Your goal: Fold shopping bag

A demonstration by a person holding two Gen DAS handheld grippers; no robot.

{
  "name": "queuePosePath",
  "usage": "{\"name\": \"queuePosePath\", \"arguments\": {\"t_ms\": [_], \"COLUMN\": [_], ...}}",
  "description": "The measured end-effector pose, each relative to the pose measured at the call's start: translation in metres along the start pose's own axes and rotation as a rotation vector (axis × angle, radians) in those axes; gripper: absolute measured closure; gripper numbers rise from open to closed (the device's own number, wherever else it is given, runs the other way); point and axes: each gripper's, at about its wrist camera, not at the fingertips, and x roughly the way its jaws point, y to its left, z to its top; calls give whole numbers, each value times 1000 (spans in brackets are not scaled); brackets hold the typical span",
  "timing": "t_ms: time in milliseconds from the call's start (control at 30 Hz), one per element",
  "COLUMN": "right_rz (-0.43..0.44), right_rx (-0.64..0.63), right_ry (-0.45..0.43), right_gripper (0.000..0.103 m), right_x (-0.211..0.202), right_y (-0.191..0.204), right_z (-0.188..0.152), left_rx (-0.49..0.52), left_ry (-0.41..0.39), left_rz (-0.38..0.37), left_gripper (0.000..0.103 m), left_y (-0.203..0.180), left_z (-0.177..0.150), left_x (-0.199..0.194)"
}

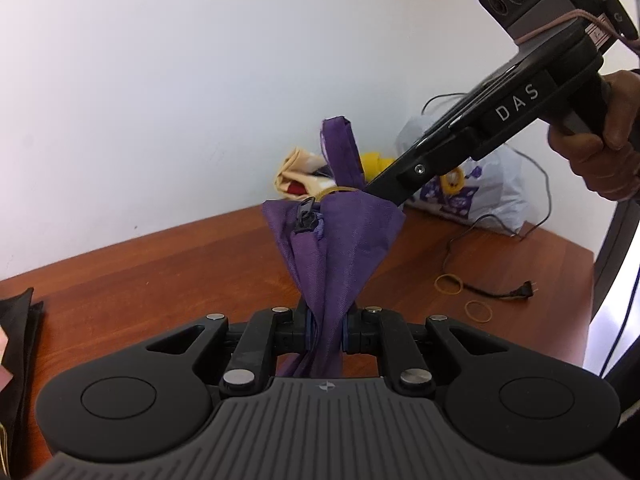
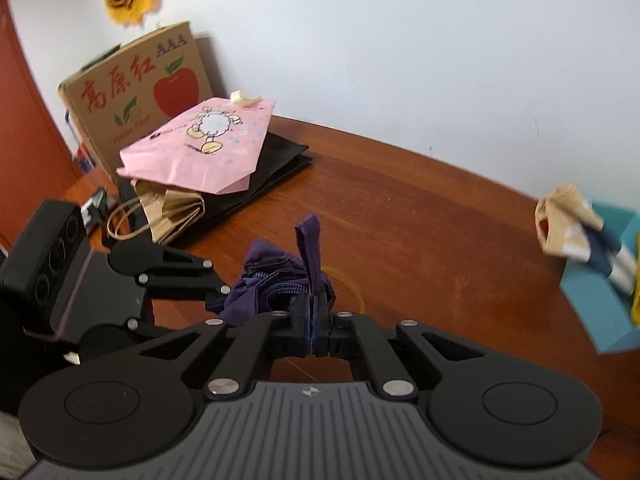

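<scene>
Shopping bag point(image 1: 332, 240), purple and bunched into a tight bundle above the table point(image 1: 160, 272), is clamped at its base by the left gripper point(image 1: 326, 338). The right gripper point(image 2: 314, 334), fingers pressed together, meets the bundle's top near a rubber band point(image 1: 338, 190); whether it pinches the band is unclear. Folding looks nearly finished, binding apparently left. A white plastic bag point(image 1: 492, 188) beyond holds something unidentifiable.
</scene>
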Motion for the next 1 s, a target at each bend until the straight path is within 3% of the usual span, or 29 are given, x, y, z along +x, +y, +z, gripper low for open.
{"name": "queuePosePath", "arguments": {"t_ms": [233,367,1000], "right_rz": [53,92,115], "right_rx": [-3,59,71], "right_ry": [4,26,-32], "right_gripper": [98,101,103], "right_x": [11,17,-7], "right_y": [-8,-17,8], "right_z": [-1,2,8], "left_rx": [-26,-36,-79], "left_ry": [7,9,-34], "left_rz": [12,40,82], "left_gripper": [89,89,89], "left_y": [-1,-11,-41], "left_z": [1,-1,-4], "left_x": [2,9,18]}}
